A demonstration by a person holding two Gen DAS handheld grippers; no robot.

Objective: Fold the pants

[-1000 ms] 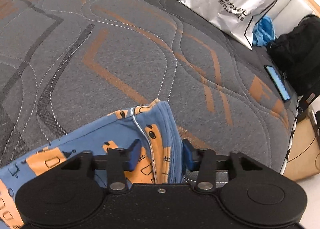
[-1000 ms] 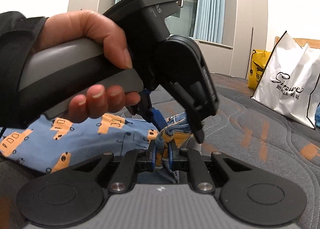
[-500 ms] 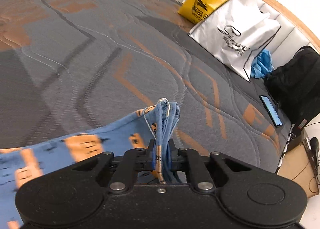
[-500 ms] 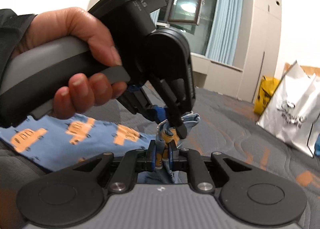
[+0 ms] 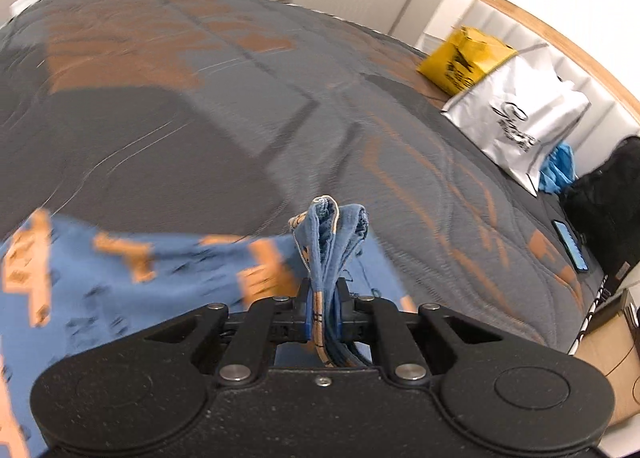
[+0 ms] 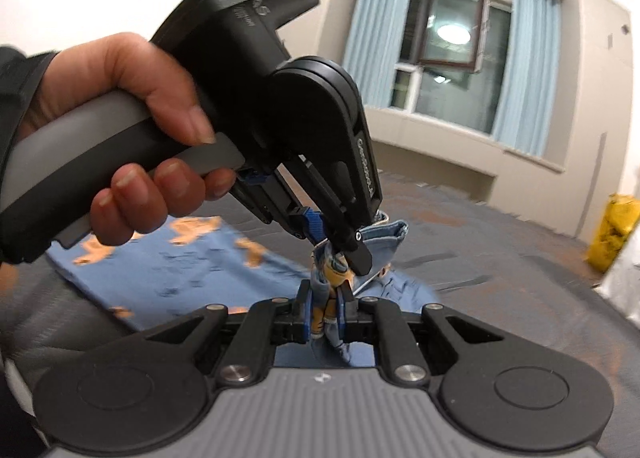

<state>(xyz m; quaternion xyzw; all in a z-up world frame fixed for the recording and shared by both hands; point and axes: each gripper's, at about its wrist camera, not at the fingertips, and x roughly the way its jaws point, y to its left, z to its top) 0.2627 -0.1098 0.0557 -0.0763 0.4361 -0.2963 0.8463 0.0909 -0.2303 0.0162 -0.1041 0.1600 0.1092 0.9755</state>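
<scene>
My left gripper [image 5: 323, 312] was clamped on a bunched edge of the pants [image 5: 120, 282], its blue pads [image 5: 305, 310] pressed flat against the folds, with a tuft of cloth standing up past the tips. My right gripper [image 6: 325, 314] was closed on the same bunch, just below the left one's tips; in the right view the left tool came down from above, so the two pinches sat almost touching, one over the other.

From that shared pinch the pants ran away to my left. The blue cloth with orange prints lay spread on the bed [image 5: 400, 162], its long axis stretching leftward and a little back from both tools, while the pinched end was lifted clear of the quilt. Nothing of the pants lay to the right of the grippers that I could see. I could not tell whether I held the waist or the cuffs.

Since both tools held one end, I judged the next move was to carry it left along that long axis, over the flat part, toward the far end. Neither hand was nearer; they had to travel together.

Further right, well apart, stood a white bag [image 5: 516, 126] and a yellow bag [image 5: 464, 58].
</scene>
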